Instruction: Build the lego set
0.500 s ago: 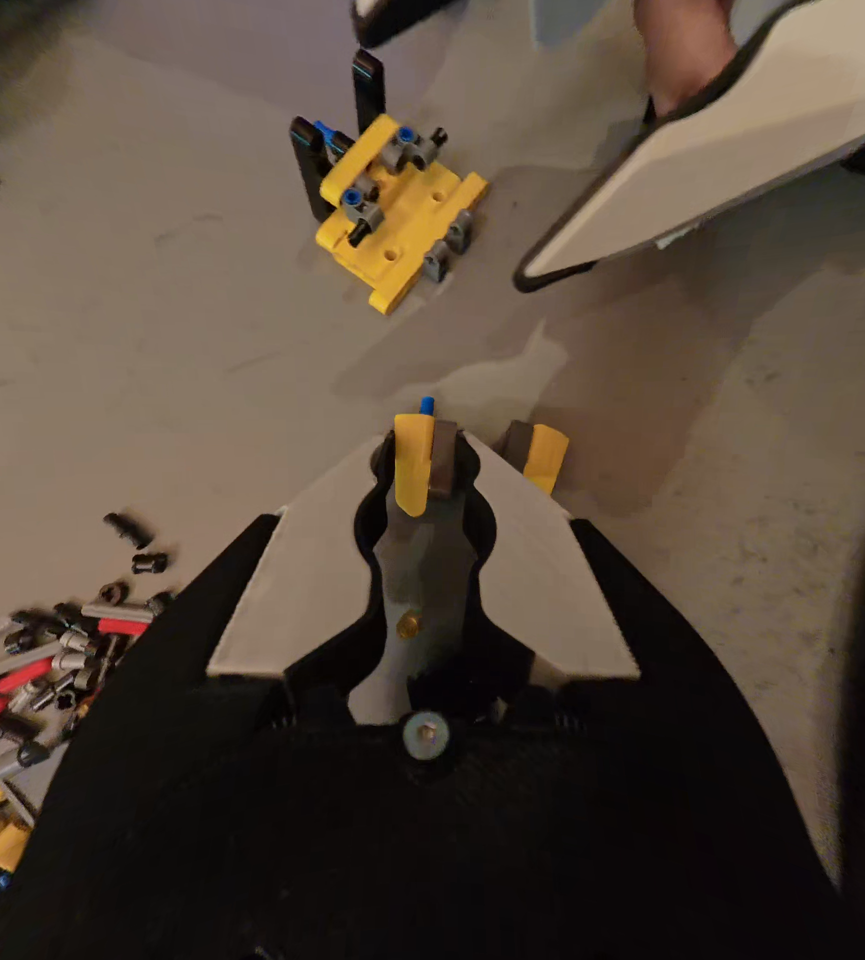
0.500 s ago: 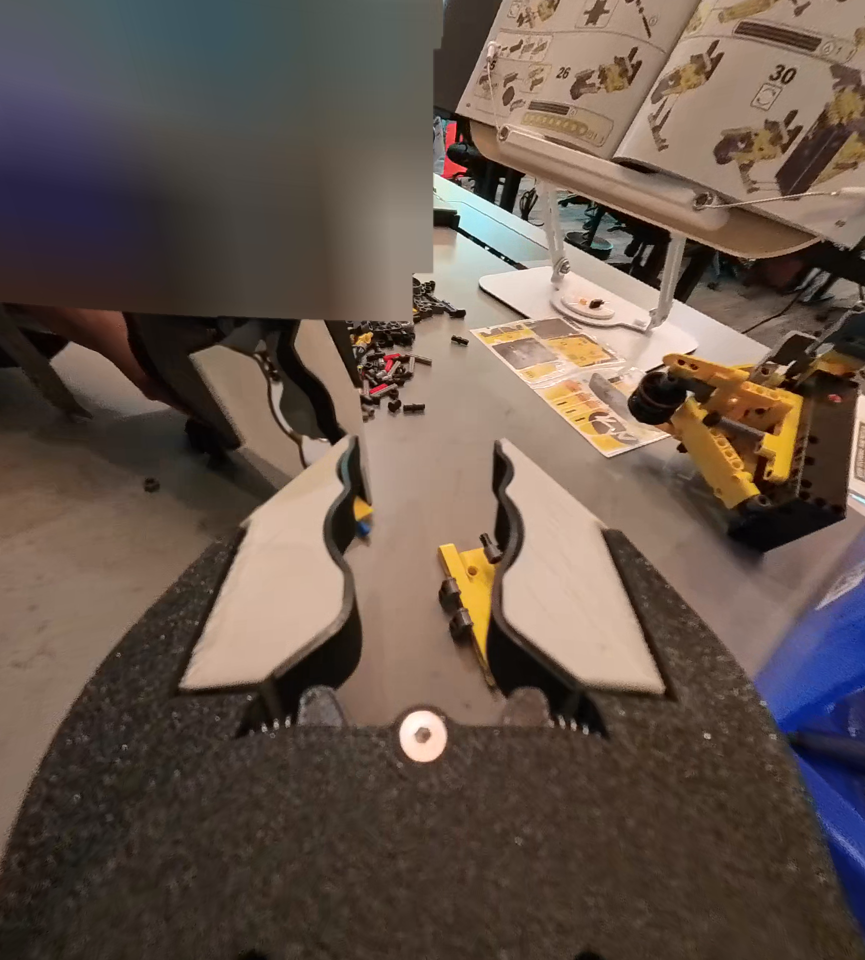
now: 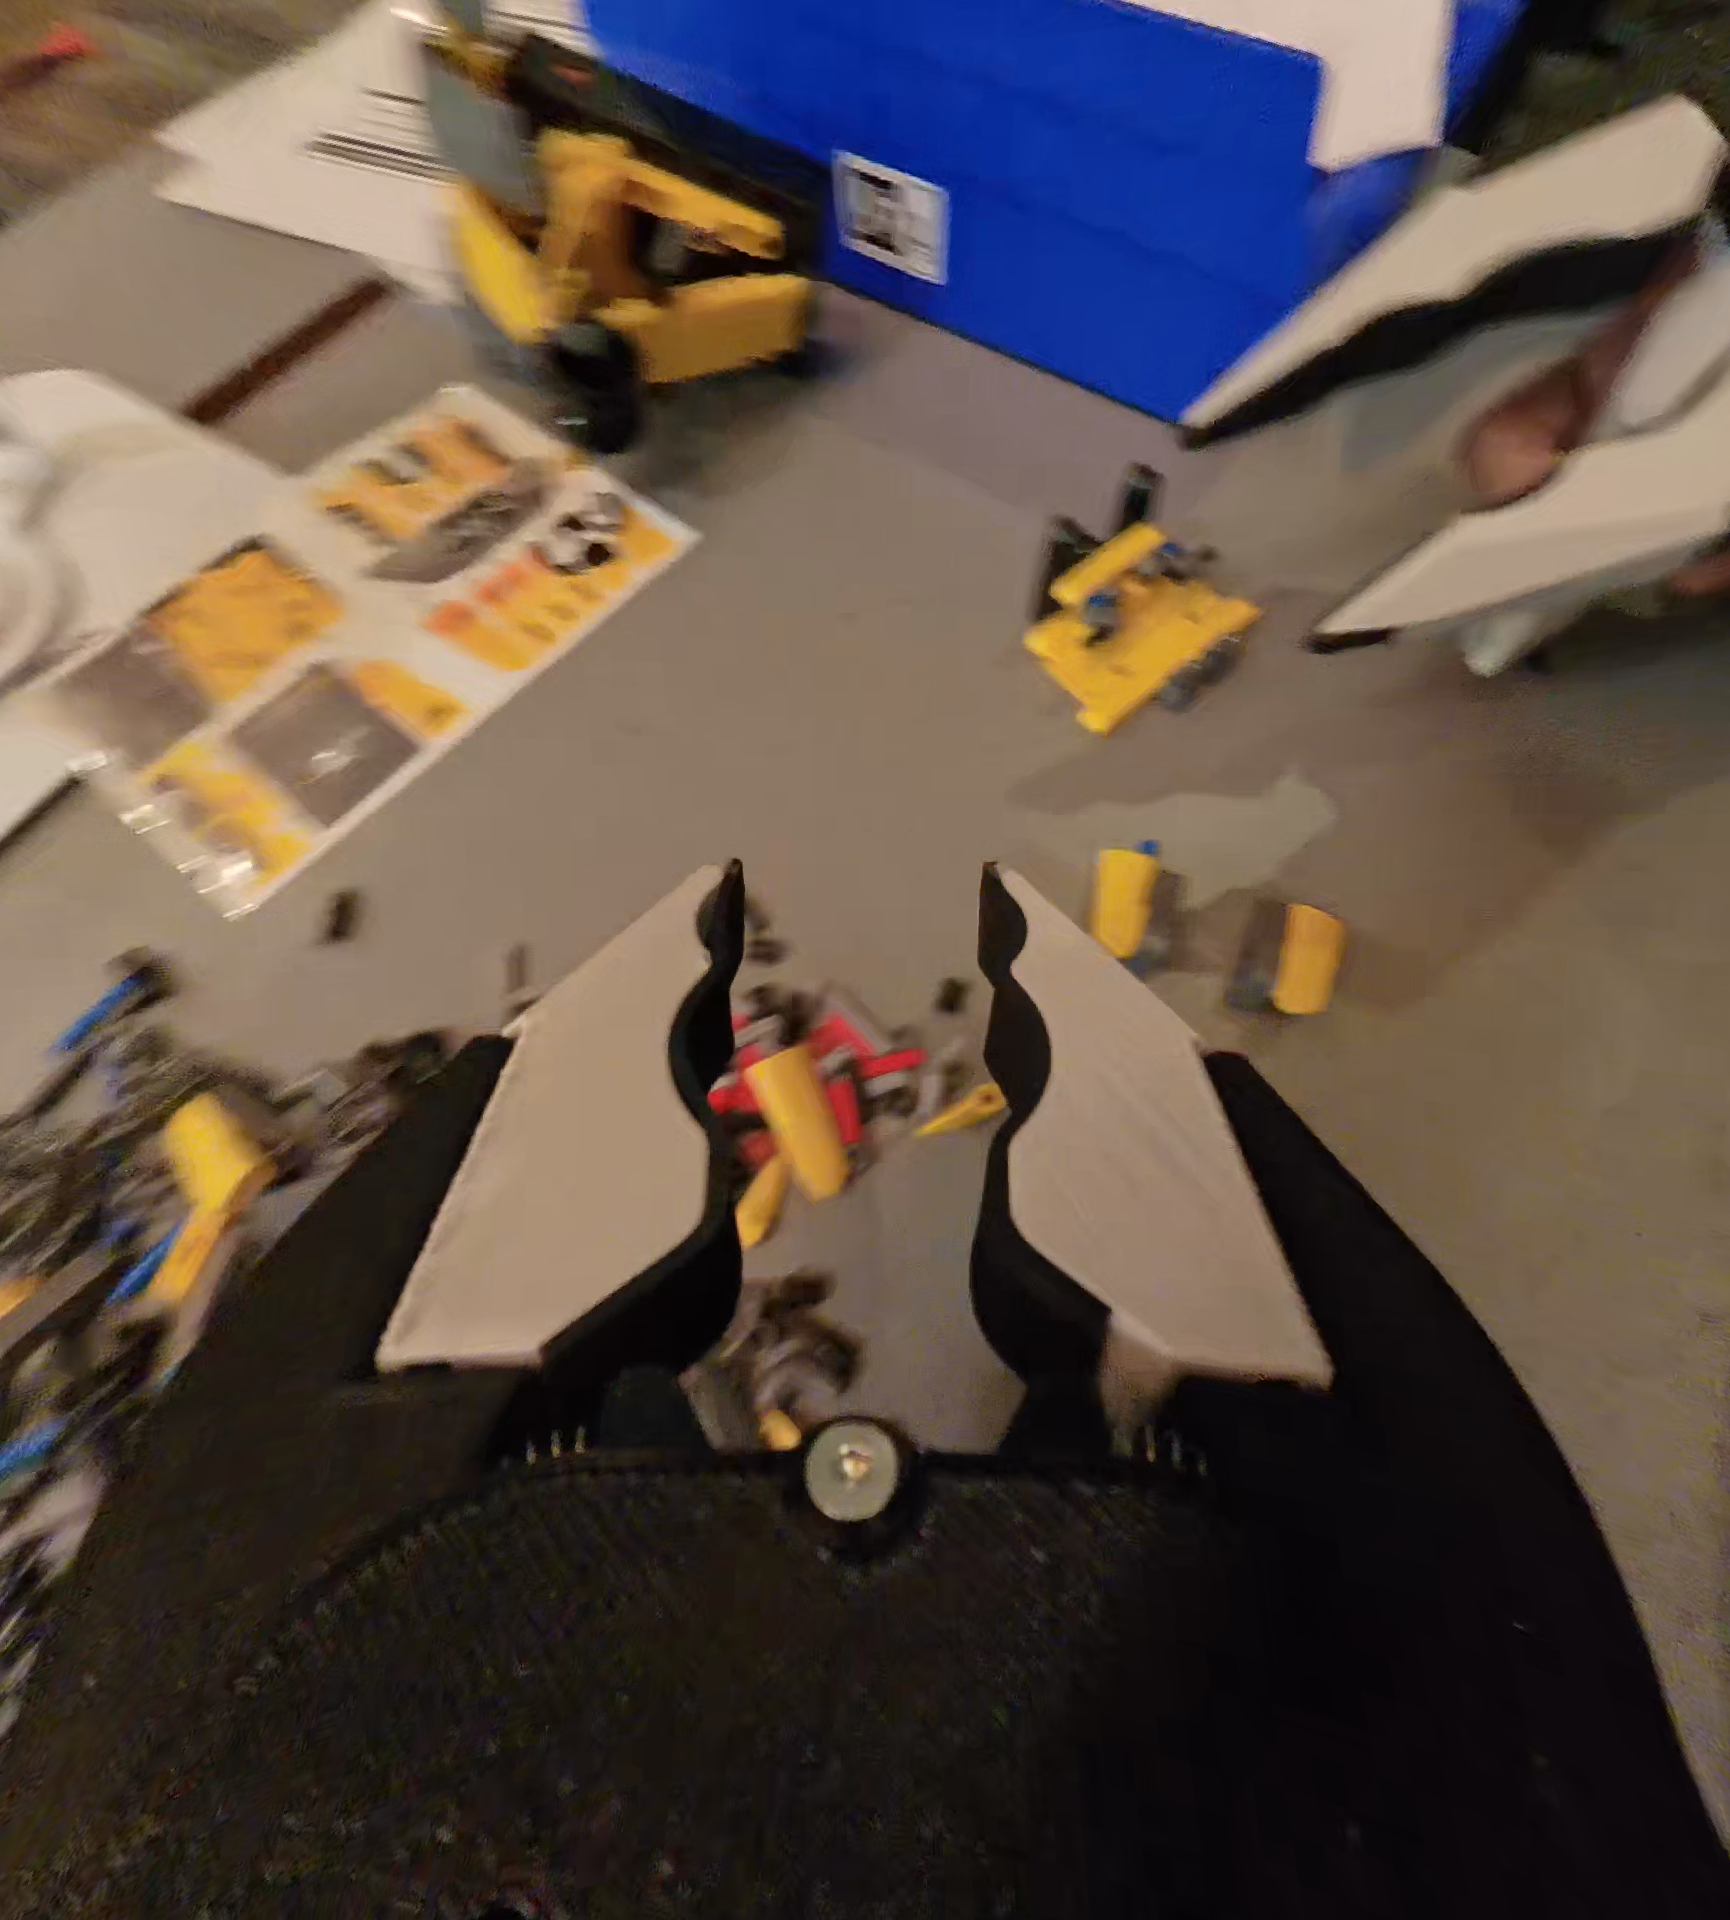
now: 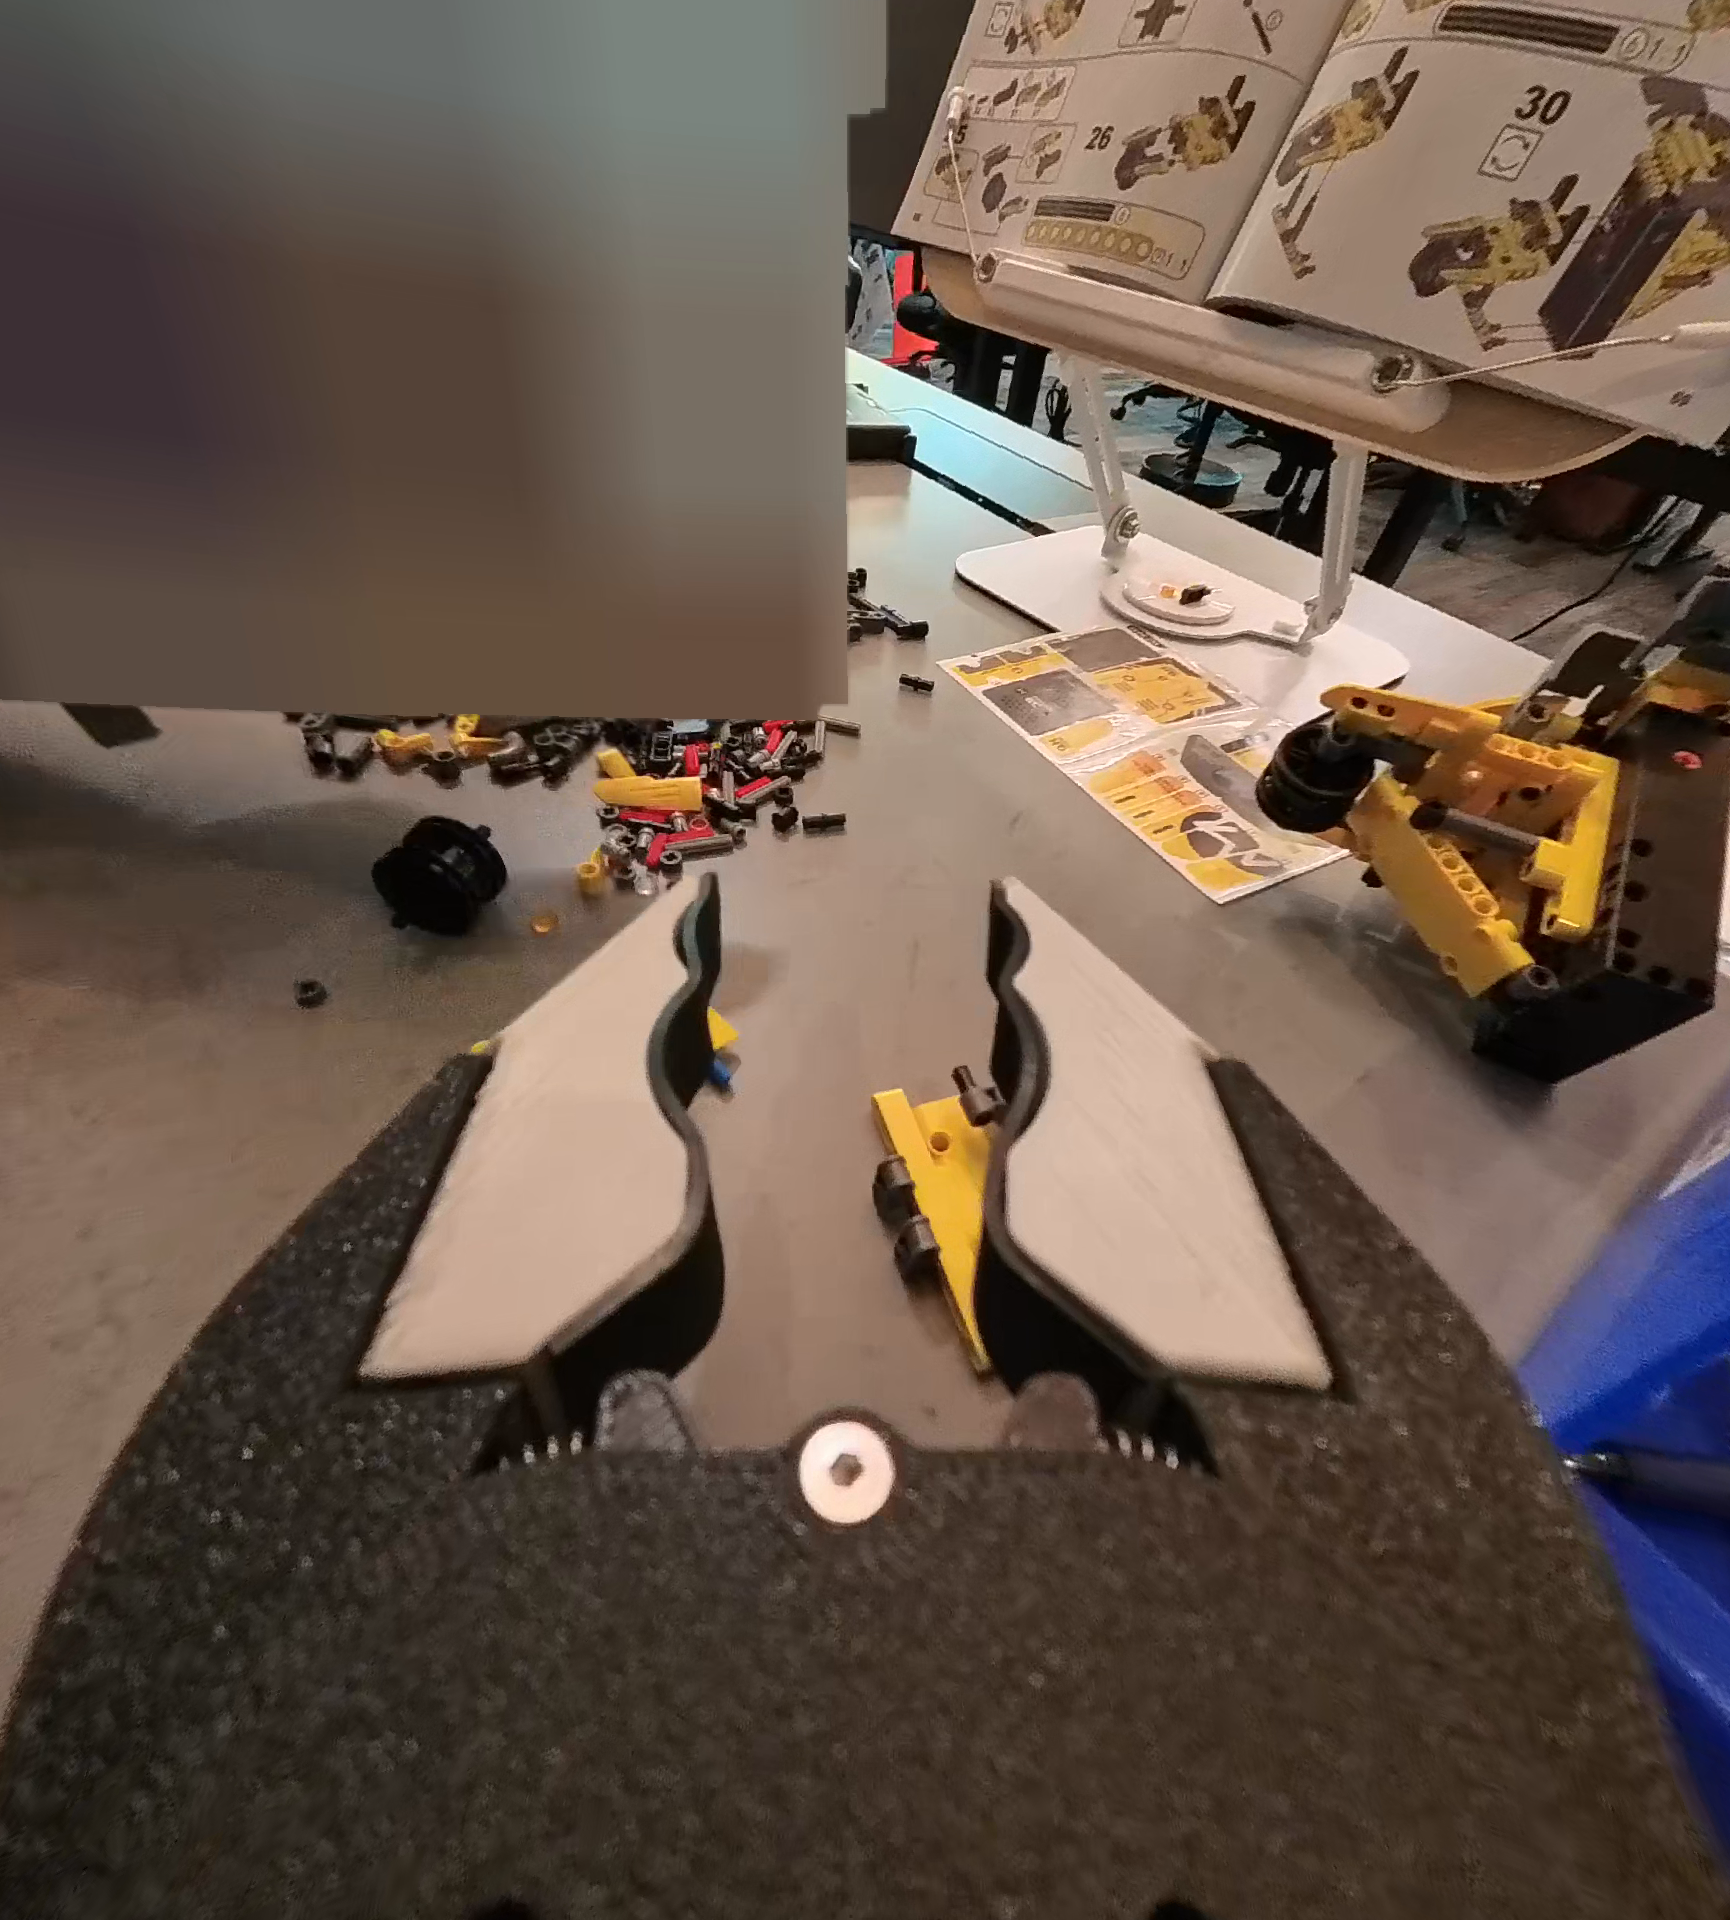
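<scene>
The left gripper (image 3: pixel 859 883) hangs over the desk (image 3: pixel 840 665) above a pile of loose parts (image 3: pixel 799 1081), its fingers spread wide and holding nothing. The right gripper (image 4: pixel 853 899), fingers also apart and empty, points along the desk over a flat yellow assembly (image 4: pixel 934 1195)

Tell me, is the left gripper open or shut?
Open. The left gripper has its jaws spread, nothing between them, above the loose parts pile.

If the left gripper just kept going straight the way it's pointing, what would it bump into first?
Probably the pile of loose pieces on the table. The left gripper is open and tilts down over it; a yellow piece and red ones show between its fingers. The picture is blurred, so depth is uncertain.
</scene>
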